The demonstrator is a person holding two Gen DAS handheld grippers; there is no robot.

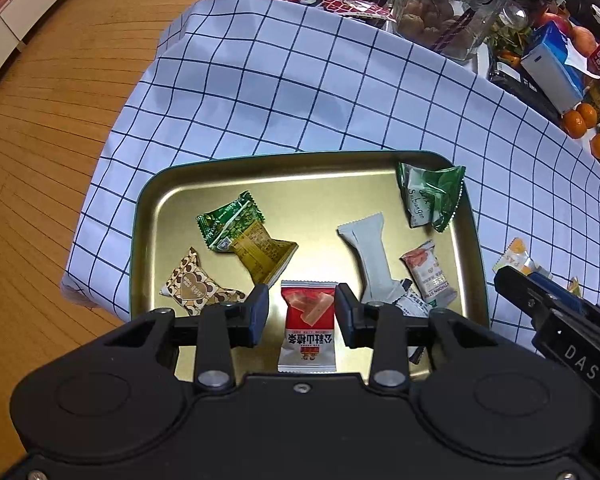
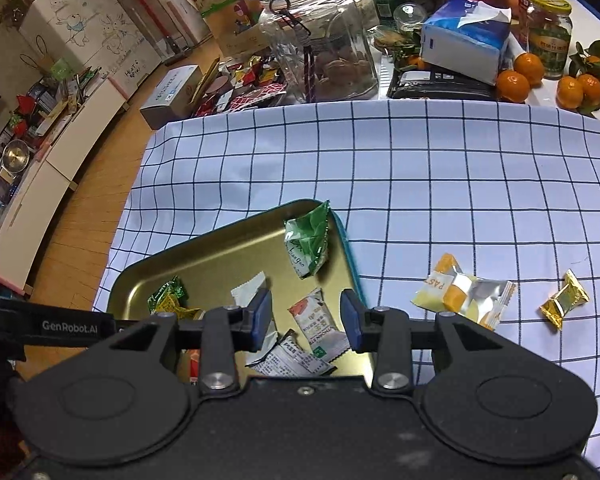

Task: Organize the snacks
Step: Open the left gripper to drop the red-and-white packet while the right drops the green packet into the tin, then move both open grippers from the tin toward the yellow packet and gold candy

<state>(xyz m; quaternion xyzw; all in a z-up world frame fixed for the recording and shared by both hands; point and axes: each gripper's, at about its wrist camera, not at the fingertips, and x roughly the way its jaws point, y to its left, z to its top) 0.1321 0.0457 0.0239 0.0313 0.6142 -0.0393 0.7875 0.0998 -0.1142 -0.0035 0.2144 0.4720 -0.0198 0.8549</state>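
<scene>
A gold tray [image 1: 220, 184] [image 2: 204, 256] on the checked cloth holds several wrapped snacks: a red packet [image 1: 308, 332], a green-gold one [image 1: 244, 240], a brown heart one [image 1: 196, 290], a white one [image 1: 370, 256], a green bag [image 1: 430, 196] [image 2: 308, 246] and an orange-white bar [image 1: 430, 276] [image 2: 318, 326]. My left gripper [image 1: 302, 314] is open above the red packet, empty. My right gripper [image 2: 306, 320] is open above the tray's right end, empty. A yellow packet [image 2: 464, 296] and a gold candy [image 2: 566, 300] lie on the cloth right of the tray.
The checked cloth [image 2: 420, 168] covers the table. At the back stand a glass jar [image 2: 324, 40], a tissue box [image 2: 466, 36], oranges [image 2: 512, 84] and loose snacks [image 2: 244, 84]. The wooden floor [image 1: 40, 140] lies left of the table edge.
</scene>
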